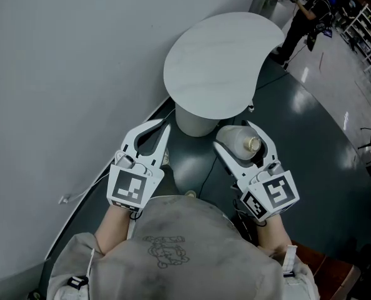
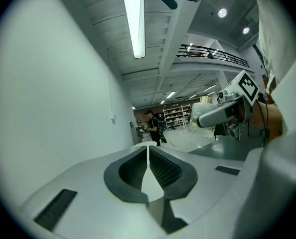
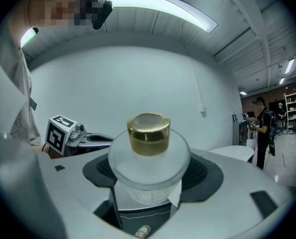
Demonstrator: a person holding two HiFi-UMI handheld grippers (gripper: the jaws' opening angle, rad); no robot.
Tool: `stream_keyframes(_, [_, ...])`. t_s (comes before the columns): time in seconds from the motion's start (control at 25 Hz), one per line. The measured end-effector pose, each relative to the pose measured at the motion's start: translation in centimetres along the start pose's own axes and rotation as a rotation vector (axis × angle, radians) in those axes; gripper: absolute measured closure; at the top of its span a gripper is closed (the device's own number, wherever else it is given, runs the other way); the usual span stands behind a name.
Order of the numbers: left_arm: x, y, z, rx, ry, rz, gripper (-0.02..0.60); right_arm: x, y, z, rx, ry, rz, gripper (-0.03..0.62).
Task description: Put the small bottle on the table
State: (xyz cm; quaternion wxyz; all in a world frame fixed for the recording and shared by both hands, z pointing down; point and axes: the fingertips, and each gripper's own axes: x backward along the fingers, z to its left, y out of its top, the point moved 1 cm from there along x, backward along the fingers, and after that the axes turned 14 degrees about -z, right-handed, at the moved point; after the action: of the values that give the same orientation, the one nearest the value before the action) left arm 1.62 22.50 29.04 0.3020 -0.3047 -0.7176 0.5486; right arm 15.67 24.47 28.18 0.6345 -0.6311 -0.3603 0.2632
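A small frosted white bottle with a gold cap sits between the jaws of my right gripper, which is shut on it. In the right gripper view the bottle fills the middle, cap pointing away from the camera. My left gripper is shut with nothing in it, its jaw tips meeting. Both grippers hover close to my body, short of the round white table, which stands ahead on a thick white pedestal.
A pale wall runs along the left. Dark green floor spreads to the right. A person in dark clothes stands far off beside shelving. A white cable lies along the wall base.
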Motion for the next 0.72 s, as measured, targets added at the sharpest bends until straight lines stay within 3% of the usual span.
stream_keyframes(0.72, [-9.4, -5.8, 13.4, 0.025, -0.039, 0.063, 0.555, -15.9, -4.3, -5.6, -0.031, 0.000, 0.096, 0.258])
